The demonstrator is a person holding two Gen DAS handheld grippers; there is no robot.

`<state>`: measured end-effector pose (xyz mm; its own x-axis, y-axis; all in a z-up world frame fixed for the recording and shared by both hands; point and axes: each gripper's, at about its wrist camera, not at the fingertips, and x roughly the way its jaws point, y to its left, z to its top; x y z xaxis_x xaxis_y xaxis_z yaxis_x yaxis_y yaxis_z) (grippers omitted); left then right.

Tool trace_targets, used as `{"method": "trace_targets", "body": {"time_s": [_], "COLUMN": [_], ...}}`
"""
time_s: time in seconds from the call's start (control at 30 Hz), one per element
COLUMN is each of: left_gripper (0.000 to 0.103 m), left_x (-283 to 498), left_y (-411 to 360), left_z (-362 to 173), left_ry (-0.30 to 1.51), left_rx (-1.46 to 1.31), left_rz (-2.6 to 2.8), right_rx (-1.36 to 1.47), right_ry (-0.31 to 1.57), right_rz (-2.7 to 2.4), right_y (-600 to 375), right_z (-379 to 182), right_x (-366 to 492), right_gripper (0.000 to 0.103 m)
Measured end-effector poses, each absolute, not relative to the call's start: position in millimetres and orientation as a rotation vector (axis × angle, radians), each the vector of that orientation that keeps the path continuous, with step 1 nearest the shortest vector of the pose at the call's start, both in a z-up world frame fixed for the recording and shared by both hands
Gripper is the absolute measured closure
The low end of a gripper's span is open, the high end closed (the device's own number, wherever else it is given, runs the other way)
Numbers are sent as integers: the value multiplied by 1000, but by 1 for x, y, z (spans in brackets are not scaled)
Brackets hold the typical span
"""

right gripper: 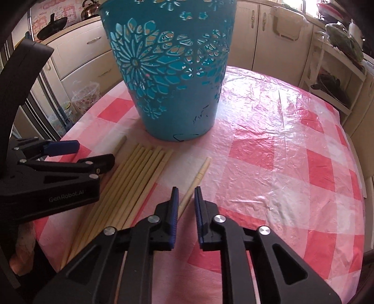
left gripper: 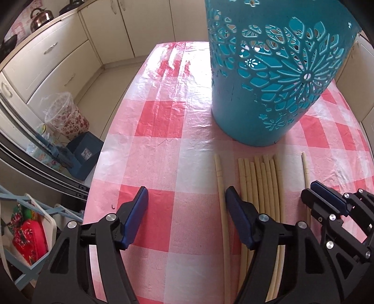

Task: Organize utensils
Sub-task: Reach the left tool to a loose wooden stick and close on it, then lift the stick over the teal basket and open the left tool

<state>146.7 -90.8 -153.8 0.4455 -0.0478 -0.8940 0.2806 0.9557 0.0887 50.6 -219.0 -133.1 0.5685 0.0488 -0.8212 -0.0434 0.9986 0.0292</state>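
Note:
Several pale wooden chopsticks (left gripper: 259, 187) lie side by side on the pink checked tablecloth, in front of a tall teal cut-out basket (left gripper: 275, 70). One chopstick (left gripper: 221, 191) lies apart on the left of the bundle, another (left gripper: 306, 170) on its right. My left gripper (left gripper: 187, 194) is open and empty, its right finger beside the left chopstick. In the right wrist view my right gripper (right gripper: 187, 194) is partly open, low over the single chopstick (right gripper: 198, 175), with the bundle (right gripper: 140, 173) and basket (right gripper: 173, 70) to its left and ahead. The left gripper (right gripper: 91, 152) shows at the left.
The table (left gripper: 159, 145) carries a shiny plastic cover. Cream kitchen cabinets (left gripper: 58, 58) stand behind and to the left, with a kettle (left gripper: 42, 17) on the counter. A flowered bin (left gripper: 67, 117) and a blue box (left gripper: 84, 152) stand on the floor left of the table.

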Motion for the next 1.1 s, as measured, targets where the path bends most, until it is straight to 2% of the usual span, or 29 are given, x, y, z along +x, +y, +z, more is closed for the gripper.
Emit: {"method": "trace_targets", "body": {"time_s": [0.17,0.2,0.27,0.33,0.37,0.57,0.73,0.97,1.1], "left_gripper": [47,52,66,91,97,98,98,98,98], "left_x": [149,149,149,148,146,140,134,137,152], "left_y": [-99,-100,-103,-107,-110,-91,-54,-54,-84], "left_z": [-152,-152,-151,-151,-151,-134,-69,65,104], "left_ry": [1085,1087,1095,1103,1105,1115,1017,682,476], "left_rx": [260,255,240,231,246,189,42,-140,-160], "left_rz": [-210,-216,-246,-285,-295,-317,-376,-511,-498], "right_rx": [74,96,140,168,175,254,291,317,315], "right_ry": [992,992,987,976,969,946,939,934,932], "right_rz": [91,93,94,95,95,119,132,144,146], "right_y": [-235,-237,-240,-244,-244,-252,-260,-266,-268], "right_z": [-131,-131,-133,-133,-134,-136,-136,-135,-135], "right_x": [50,50,49,45,45,40,37,33,32], "right_gripper": [91,91,91,91,91,91,91,91,90]}}
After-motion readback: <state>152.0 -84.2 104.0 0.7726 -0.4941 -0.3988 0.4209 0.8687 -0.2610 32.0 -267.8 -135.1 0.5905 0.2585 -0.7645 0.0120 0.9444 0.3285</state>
